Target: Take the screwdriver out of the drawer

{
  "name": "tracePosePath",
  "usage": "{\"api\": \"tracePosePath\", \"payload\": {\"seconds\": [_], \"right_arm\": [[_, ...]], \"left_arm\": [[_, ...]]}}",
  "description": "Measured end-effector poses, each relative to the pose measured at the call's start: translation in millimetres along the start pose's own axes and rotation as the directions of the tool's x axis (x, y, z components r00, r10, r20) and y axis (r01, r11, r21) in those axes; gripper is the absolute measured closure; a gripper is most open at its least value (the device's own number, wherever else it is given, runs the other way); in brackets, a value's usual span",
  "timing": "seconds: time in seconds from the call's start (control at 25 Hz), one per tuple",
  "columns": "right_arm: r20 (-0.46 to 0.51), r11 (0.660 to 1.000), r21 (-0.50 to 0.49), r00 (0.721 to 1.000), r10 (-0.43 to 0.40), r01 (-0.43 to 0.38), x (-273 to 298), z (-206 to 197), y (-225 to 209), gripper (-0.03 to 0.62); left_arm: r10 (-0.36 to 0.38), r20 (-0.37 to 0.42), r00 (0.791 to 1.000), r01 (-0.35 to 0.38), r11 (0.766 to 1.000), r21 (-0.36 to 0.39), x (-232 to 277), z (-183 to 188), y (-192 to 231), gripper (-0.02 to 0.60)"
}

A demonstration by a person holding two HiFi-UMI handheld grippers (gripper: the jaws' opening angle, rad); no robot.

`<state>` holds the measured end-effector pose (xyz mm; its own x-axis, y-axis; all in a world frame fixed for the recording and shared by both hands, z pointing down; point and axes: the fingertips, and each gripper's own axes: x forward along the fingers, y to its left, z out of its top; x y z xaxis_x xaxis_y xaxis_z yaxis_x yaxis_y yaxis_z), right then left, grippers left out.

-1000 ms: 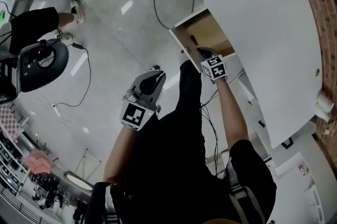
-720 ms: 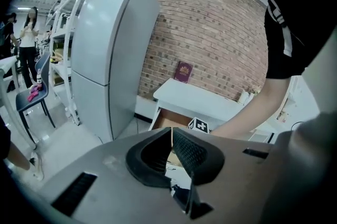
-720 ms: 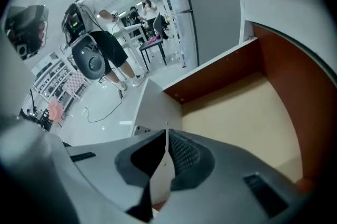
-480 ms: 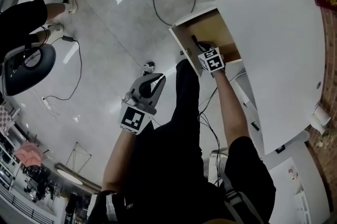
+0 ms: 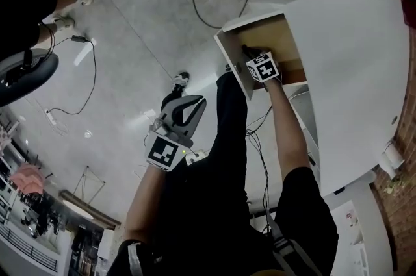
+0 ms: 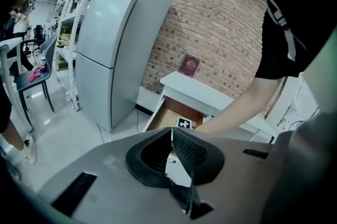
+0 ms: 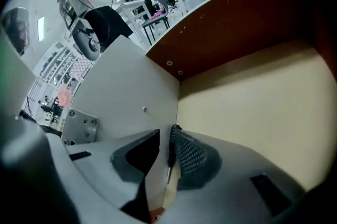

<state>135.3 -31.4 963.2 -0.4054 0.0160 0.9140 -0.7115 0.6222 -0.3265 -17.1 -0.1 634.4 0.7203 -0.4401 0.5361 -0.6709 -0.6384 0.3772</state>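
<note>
Your right gripper [image 7: 164, 133] is down inside the open drawer [image 5: 276, 34] under the white desk [image 5: 354, 60], close to the drawer's side wall. Its jaws stand only a narrow gap apart, and the screwdriver [image 7: 168, 152] lies in that gap, its thin dark shaft against the right pad, with a sliver of wall showing on the other side. What may be a reddish handle sits at the picture's bottom edge. Your left gripper [image 6: 171, 133] hangs above the floor by your leg, jaws together and empty.
</note>
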Motion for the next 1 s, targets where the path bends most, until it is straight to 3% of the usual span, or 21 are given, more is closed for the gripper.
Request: {"api": "tracePosePath", "payload": {"seconds": [0.24, 0.6, 0.72, 0.8, 0.92, 1.0], "right_arm": [[-0.062, 0.999, -0.029, 0.998, 0.014, -0.016, -1.2, 1.2, -4.3, 0.445], [-0.111, 0.996, -0.068, 0.993, 0.049, -0.057, 7.4, -6.7, -7.5, 0.485], [-0.124, 0.991, -0.055, 0.986, 0.112, -0.120, 5.8, -6.3, -4.3, 0.484], [-0.124, 0.982, 0.004, 0.974, 0.187, -0.188, 5.5, -4.7, -3.6, 0.485], [-0.109, 0.944, 0.118, 0.941, 0.320, -0.307, 1.9, 0.7, 1.0, 0.485], [-0.112, 0.929, 0.145, 0.928, 0.356, -0.339, -0.4, 4.8, 2.4, 0.487]], "left_arm": [[-0.017, -0.040, 0.999, 0.020, 0.998, 0.060, -2.5, -0.7, -12.2, 0.560], [-0.042, -0.060, 0.997, 0.045, 0.998, 0.036, 2.9, -14.6, -18.7, 0.560], [-0.058, -0.070, 0.996, 0.061, 0.998, 0.033, 2.6, -16.1, -22.9, 0.560], [-0.075, -0.071, 0.995, 0.077, 0.997, 0.029, 4.7, -17.5, -25.7, 0.560], [-0.095, -0.092, 0.991, 0.098, 0.995, 0.026, 7.3, -23.4, -30.4, 0.560], [-0.097, -0.104, 0.990, 0.100, 0.995, 0.022, 8.8, -27.9, -31.6, 0.560]]}}
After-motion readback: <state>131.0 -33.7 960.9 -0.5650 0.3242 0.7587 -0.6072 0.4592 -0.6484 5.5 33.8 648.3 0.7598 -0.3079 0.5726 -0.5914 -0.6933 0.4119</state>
